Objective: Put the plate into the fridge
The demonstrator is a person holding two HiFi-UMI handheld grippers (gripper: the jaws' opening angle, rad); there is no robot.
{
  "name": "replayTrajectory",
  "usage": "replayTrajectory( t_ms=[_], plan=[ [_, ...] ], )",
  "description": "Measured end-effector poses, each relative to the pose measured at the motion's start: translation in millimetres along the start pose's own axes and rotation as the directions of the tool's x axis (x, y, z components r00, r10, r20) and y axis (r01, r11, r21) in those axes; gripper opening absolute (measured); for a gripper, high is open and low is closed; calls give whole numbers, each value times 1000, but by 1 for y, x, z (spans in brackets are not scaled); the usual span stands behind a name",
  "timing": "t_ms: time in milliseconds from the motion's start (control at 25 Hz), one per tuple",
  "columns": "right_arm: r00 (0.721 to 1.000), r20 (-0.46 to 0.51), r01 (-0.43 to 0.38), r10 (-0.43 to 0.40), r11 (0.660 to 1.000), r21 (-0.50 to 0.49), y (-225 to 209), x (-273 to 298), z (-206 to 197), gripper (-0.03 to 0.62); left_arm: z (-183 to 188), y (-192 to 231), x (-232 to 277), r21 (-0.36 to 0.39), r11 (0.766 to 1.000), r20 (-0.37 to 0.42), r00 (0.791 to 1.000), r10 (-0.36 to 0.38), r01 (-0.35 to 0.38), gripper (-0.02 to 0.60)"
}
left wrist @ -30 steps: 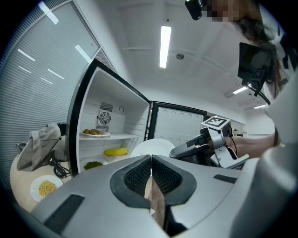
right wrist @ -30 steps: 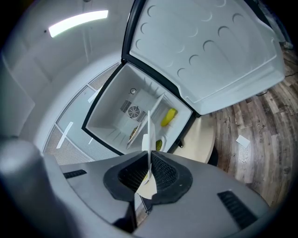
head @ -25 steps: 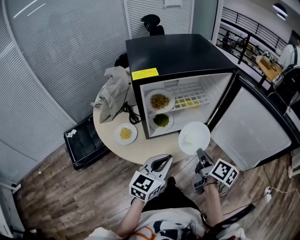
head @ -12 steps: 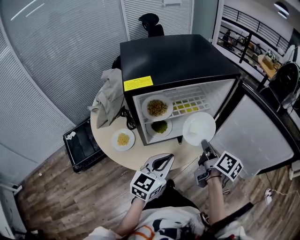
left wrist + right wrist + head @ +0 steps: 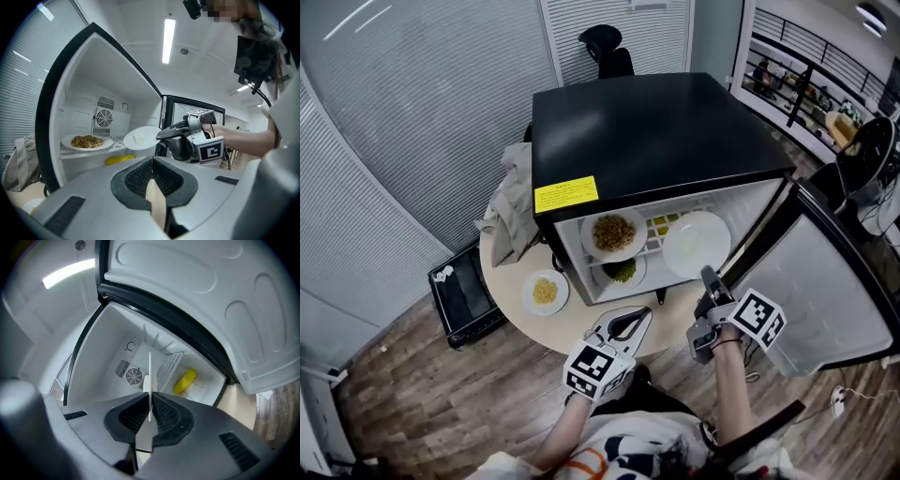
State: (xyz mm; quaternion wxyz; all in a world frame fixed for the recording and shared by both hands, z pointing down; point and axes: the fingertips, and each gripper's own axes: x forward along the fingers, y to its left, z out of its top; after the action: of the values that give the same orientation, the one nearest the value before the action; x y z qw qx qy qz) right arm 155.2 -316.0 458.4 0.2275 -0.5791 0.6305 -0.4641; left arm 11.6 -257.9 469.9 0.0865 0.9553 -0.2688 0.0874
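My right gripper (image 5: pixel 709 281) is shut on the near rim of an empty white plate (image 5: pixel 697 244). The plate hovers at the right side of the open black fridge (image 5: pixel 656 131), level with its upper shelf. The right gripper view shows the plate (image 5: pixel 150 380) edge-on between the jaws, with the fridge interior behind. In the left gripper view, the plate (image 5: pixel 140 138) and the right gripper (image 5: pixel 161 135) hang in front of the fridge opening. My left gripper (image 5: pixel 630 323) is shut and empty, low before the round table (image 5: pixel 581 319).
A plate of noodles (image 5: pixel 614 232) sits on the upper shelf, a plate of greens (image 5: pixel 622 271) below it. A yellow object (image 5: pixel 185 380) lies on the shelf. A small plate of yellow food (image 5: pixel 545 292) and a grey cloth (image 5: pixel 511 211) rest on the table. The fridge door (image 5: pixel 825 281) stands open to the right.
The right gripper has carried the empty plate up and forward, from above the table's edge to the fridge opening. The left gripper has stayed shut and low.
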Motion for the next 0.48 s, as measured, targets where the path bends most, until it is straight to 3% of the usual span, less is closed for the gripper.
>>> replayTrajectory(
  t_ms=[480],
  plan=[
    [1000,26,-1,1,1000,18,-4,48,13,25,4,17,29,8,1000,-28,1000,-2,3,14]
  ],
)
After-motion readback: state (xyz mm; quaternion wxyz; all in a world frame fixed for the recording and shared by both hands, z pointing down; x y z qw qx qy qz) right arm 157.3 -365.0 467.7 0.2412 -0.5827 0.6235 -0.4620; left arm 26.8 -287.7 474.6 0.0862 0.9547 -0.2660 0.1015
